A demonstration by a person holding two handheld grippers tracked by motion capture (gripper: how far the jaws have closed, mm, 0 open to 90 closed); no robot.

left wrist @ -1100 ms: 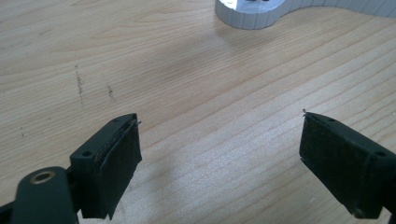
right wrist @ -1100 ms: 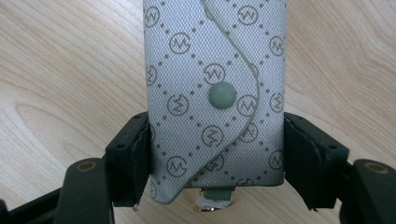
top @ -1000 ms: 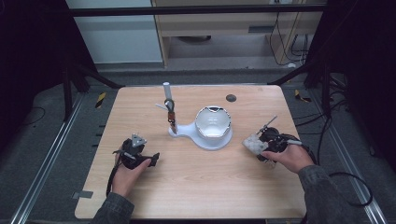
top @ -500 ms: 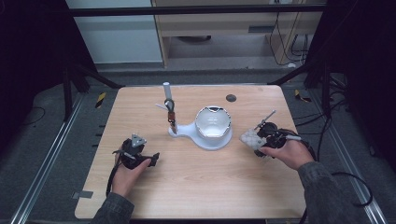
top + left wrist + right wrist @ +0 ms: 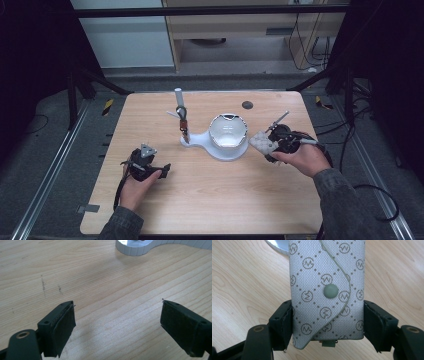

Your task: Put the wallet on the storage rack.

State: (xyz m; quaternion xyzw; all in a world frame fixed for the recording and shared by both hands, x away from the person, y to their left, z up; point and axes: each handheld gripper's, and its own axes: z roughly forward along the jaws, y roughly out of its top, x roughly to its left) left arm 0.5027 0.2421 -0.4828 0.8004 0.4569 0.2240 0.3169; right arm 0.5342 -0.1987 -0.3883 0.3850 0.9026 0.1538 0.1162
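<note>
While the right gripper (image 5: 328,325) has its two black jaws pressed against the long sides of a small grey pouch (image 5: 327,290), the left gripper (image 5: 117,325) stands with its jaws wide apart over bare wood and nothing between them. Seen in the right gripper view, the pouch is woven, printed with circled monograms and dotted diamonds, and closed by a curved flap with a round grey snap at its middle; it sticks out forward past the jaw tips, and its near end sits back between them. From the high view the pouch (image 5: 262,142) is held above the table (image 5: 210,200) at the right, just beside the rim of a white bowl (image 5: 228,131) that rests on a pale grey stand (image 5: 220,150). That stand has a narrow arm reaching left to an upright post (image 5: 181,116) with a white top. The left gripper (image 5: 165,170) lies low near the table's left front, well apart from the stand, held in the person's left hand (image 5: 136,186). A small dark round disc (image 5: 247,105) sits on the table near the far edge.
</note>
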